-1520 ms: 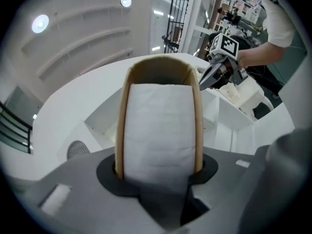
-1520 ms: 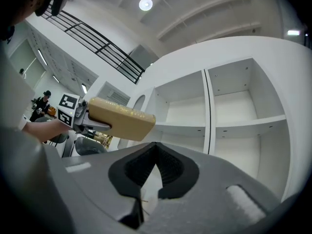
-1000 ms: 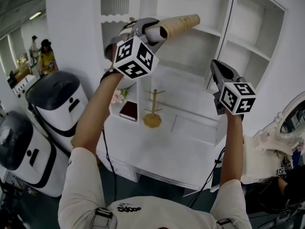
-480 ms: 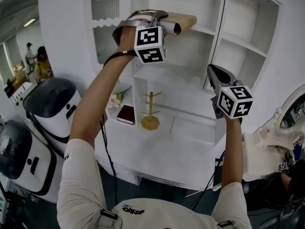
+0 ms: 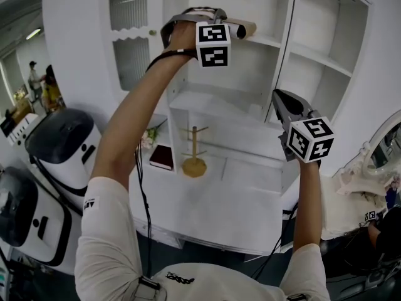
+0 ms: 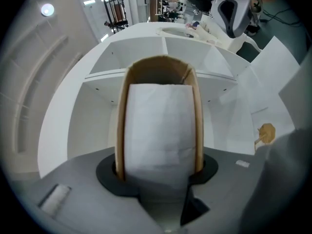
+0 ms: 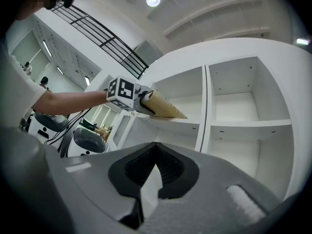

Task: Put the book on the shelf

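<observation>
My left gripper (image 5: 219,19) is raised high and shut on a tan-covered book (image 5: 242,28) with white pages. The book's far end lies over the upper shelf board (image 5: 267,41) of the white cabinet. In the left gripper view the book (image 6: 158,126) stands upright between the jaws, its page edge facing me, with the shelf compartments (image 6: 105,74) behind it. My right gripper (image 5: 281,100) hangs lower at the right, shut and empty, in front of the cabinet. Its own view shows the left gripper (image 7: 141,100) and the book (image 7: 165,107) resting on the shelf board (image 7: 191,124).
A dark red book (image 5: 161,157) lies in the low open compartment beside a wooden peg stand (image 5: 194,152). Two white domed machines (image 5: 59,143) stand at the left, with people (image 5: 39,86) far behind. An ornate white frame (image 5: 376,162) is at the right.
My left gripper has carried the book up and to the right, so its far end now reaches over the upper shelf. The right gripper has hardly moved.
</observation>
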